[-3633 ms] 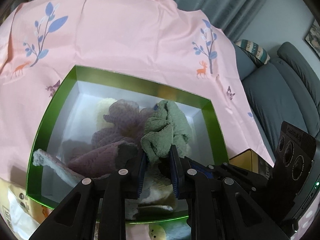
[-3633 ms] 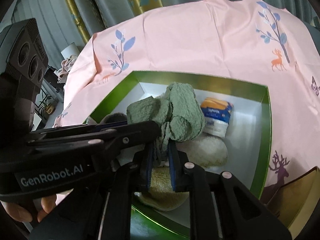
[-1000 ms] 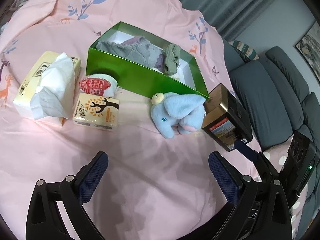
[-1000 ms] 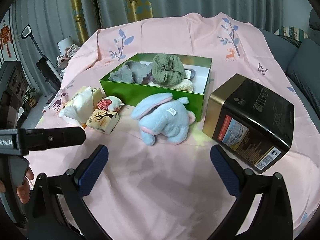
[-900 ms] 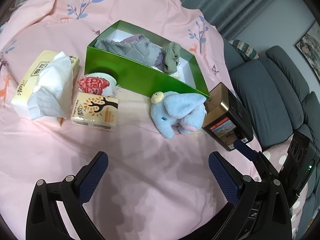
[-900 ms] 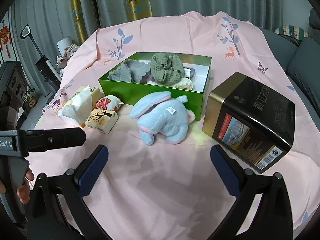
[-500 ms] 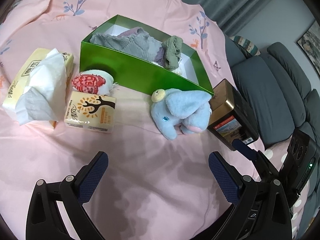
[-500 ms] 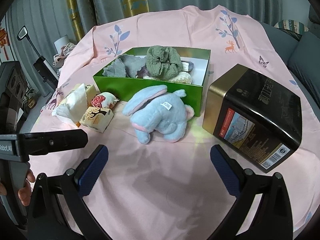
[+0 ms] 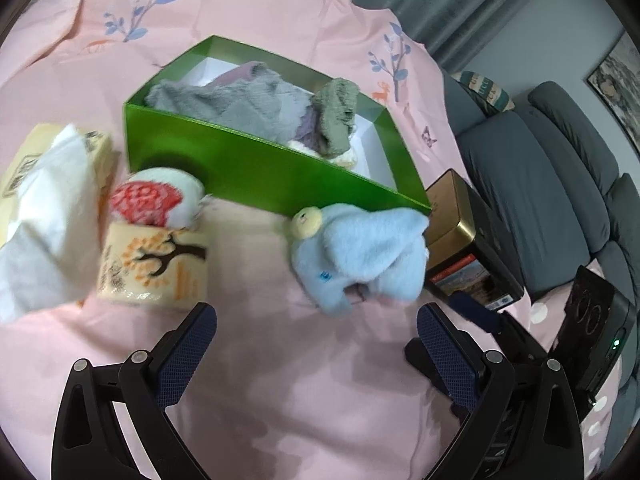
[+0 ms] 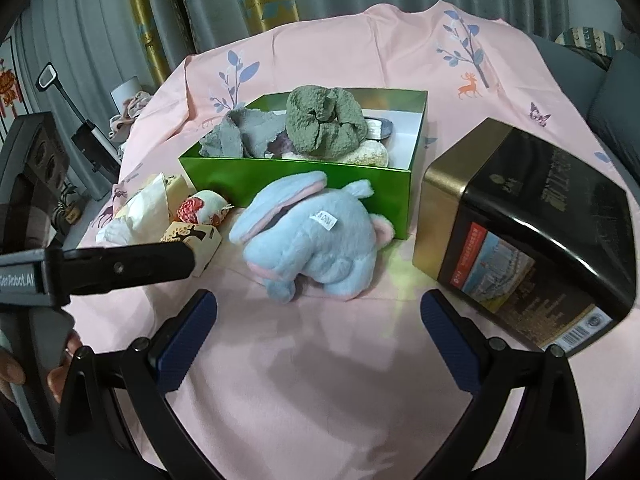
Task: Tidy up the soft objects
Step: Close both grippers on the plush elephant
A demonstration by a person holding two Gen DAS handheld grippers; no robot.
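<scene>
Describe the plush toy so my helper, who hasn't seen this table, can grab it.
Find the green box on the pink cloth. The plush toy lies just in front of it, left of the black-and-gold tin. It's the only fluffy light-blue animal, pink-trimmed, outside the box.

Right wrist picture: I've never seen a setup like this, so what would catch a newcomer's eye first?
Probably the blue plush elephant lying on the pink cloth, straight ahead of the open right tool. Behind it stands a bright green box heaped with a green towel and grey cloths. To the right sits a black and gold tin.
</scene>
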